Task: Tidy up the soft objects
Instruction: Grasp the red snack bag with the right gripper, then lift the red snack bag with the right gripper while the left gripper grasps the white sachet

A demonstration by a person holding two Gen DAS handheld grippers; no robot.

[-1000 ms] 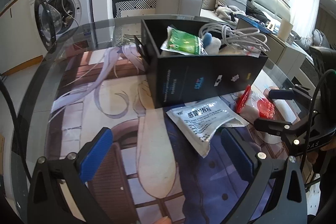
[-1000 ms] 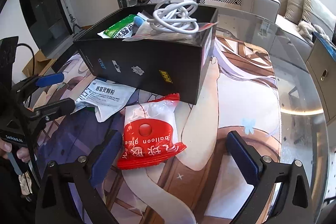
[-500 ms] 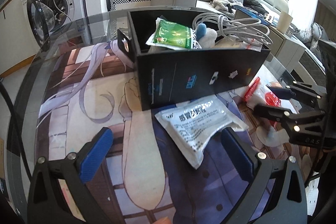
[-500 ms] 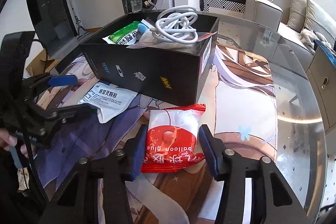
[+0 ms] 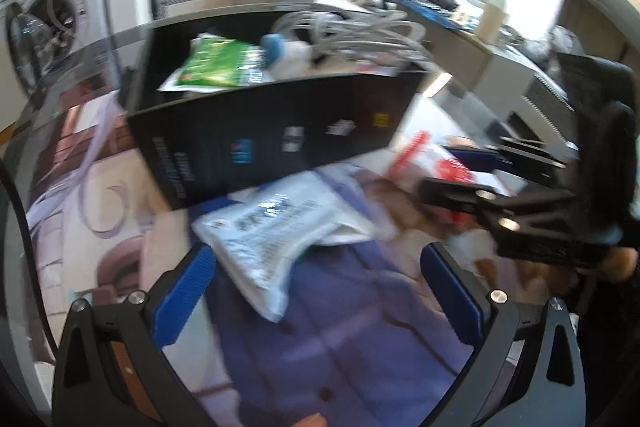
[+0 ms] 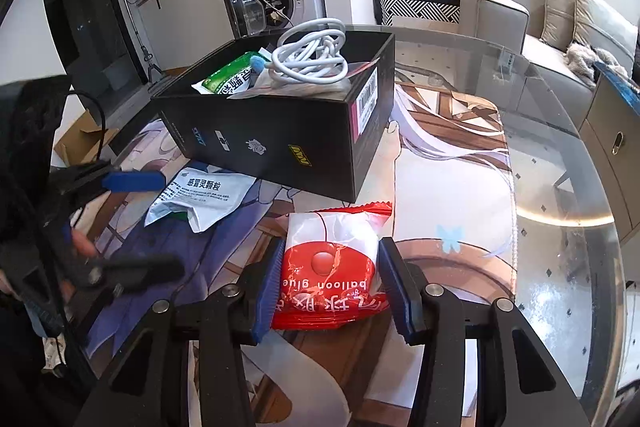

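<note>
The right gripper [image 6: 327,291] is closed on the red and white packet [image 6: 330,259], its blue pads pressed against both long edges, with the printed end of the packet between the fingers and the crimped far end pointing toward the black box [image 6: 280,131]. The left gripper [image 5: 316,291] stands wide open with nothing between its fingers

Half a second ago the right fingers were already around the packet but looser; now they pinch it tight. A second ago they were spread wide with the packet lying free on the mat [image 6: 440,195]. The left wrist view has turned blurry with motion, and the white sachet [image 5: 276,227] now sits closer to the left fingers than before

The white sachet lies flat on the mat just ahead of the open left fingers, near the front wall of the box. The box holds a green packet [image 6: 230,79] and a coiled white cable [image 6: 310,57]
</note>
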